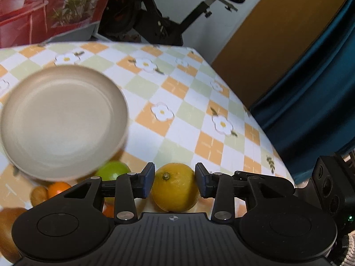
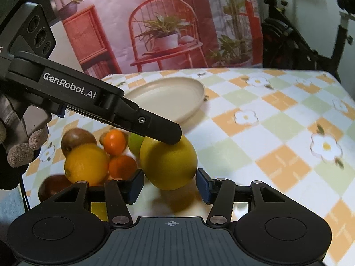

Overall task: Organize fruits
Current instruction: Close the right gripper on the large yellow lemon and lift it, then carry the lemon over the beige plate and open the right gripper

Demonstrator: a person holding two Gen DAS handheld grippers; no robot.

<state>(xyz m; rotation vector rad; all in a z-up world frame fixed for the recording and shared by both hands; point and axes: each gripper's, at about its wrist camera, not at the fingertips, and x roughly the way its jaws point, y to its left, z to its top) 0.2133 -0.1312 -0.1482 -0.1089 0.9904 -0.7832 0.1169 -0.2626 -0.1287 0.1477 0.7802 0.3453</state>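
A yellow lemon [image 1: 175, 188] sits between the fingers of my left gripper [image 1: 174, 180], which touch both its sides. The same lemon [image 2: 168, 164] shows in the right wrist view, lifted a little above the table with its shadow below, and the left gripper's finger [image 2: 155, 128] reaches over it. My right gripper [image 2: 170, 186] is open just below and in front of that lemon, its pads apart from it. A beige plate [image 1: 64, 122], also in the right view [image 2: 168, 97], is empty. A pile of fruit [image 2: 95, 155] lies left of the lemon.
The pile holds a second lemon [image 2: 86, 164], two small oranges [image 2: 114, 141], a green lime [image 1: 113, 170] and brown kiwis [image 2: 76, 137]. The checkered tablecloth [image 2: 277, 133] stretches right. The table edge [image 1: 244, 102] drops to a blue curtain. An exercise bike [image 1: 159, 17] stands behind.
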